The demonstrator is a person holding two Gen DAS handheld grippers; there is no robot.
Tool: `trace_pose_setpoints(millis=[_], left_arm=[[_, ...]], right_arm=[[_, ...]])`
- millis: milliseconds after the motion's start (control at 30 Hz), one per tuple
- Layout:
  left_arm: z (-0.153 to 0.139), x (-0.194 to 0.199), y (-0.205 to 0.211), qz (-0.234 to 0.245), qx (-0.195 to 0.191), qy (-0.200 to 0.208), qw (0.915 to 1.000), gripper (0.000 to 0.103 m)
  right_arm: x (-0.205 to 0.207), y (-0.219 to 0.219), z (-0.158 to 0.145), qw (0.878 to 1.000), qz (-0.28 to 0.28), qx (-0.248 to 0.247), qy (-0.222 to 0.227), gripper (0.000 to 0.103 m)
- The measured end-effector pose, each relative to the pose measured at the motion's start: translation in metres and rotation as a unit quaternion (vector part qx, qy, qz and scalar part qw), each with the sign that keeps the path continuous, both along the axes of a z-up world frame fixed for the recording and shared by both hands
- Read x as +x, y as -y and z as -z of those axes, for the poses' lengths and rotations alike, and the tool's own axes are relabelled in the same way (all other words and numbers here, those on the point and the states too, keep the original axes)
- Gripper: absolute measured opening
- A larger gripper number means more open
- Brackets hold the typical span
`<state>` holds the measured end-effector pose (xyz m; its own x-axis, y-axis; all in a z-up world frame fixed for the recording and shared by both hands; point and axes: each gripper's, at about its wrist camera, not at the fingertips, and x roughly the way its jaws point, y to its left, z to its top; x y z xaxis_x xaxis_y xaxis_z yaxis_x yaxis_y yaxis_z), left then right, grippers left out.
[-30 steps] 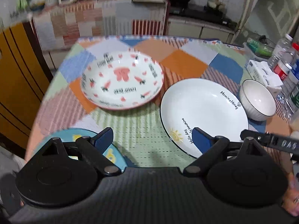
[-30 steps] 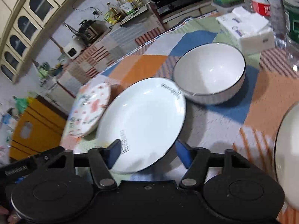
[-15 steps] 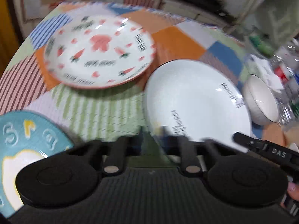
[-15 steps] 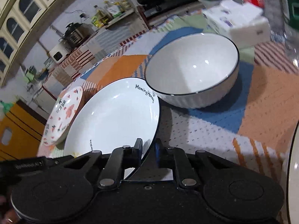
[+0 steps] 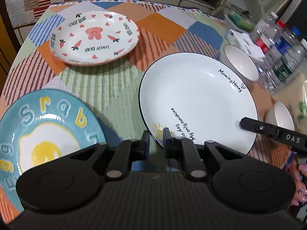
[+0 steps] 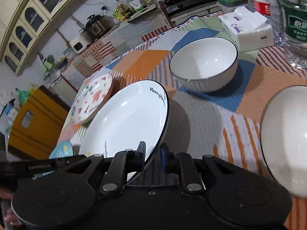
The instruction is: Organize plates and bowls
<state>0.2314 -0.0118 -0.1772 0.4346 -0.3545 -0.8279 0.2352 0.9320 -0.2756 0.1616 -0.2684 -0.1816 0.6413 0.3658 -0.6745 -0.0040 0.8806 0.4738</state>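
A white plate (image 5: pixel 197 103) with a dark rim and "Morning Honey" lettering lies mid-table. My left gripper (image 5: pixel 155 140) is shut on its near rim by the sun print. In the right wrist view the same plate (image 6: pixel 126 118) tilts up from the cloth, and my right gripper (image 6: pixel 152 154) is shut on its near edge. A pink bear plate (image 5: pixel 94 38) sits at the far left. A blue fried-egg plate (image 5: pixel 48 132) lies at the near left. A white ribbed bowl (image 6: pixel 203 65) stands behind the white plate, and a second white bowl (image 6: pixel 285 140) sits at the right.
A tissue pack (image 6: pixel 247 28) and several water bottles (image 5: pixel 278 48) crowd the table's far right. A patchwork cloth (image 5: pixel 107 80) covers the table. A yellow cabinet (image 6: pixel 34 120) stands past the left edge. A person's hand (image 5: pixel 302 187) holds the right gripper's handle.
Both grippers went from open to shut, each onto the white plate's rim. The left one dropped closer to the table, and the plate's right side now tilts up off the cloth.
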Motion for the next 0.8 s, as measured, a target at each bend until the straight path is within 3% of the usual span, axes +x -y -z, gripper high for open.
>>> trace_pose_setpoints(millis=[400,600,700,800], left_arm=[[0.015,-0.018,0.009,0.036,0.013,-0.044,0.9983,0.012],[0.017,-0.018,0.012,0.031,0.019,-0.061,0.9975,0.011],[0.013,-0.018,0.012,0.025,0.020,-0.077,0.9965,0.012],[0.001,-0.025,0.012,0.030,0.022,-0.068,0.9970,0.012]], right_arm=[[-0.040,0.004,0.017,1.000,-0.001,-0.007,-0.029,0.020],[-0.041,-0.009,0.023,0.996,-0.025,-0.076,-0.030,0.022],[-0.038,-0.005,0.016,0.996,-0.026,-0.061,-0.062,0.027],[-0.043,-0.003,-0.002,0.995,-0.026,-0.072,-0.065,0.028]])
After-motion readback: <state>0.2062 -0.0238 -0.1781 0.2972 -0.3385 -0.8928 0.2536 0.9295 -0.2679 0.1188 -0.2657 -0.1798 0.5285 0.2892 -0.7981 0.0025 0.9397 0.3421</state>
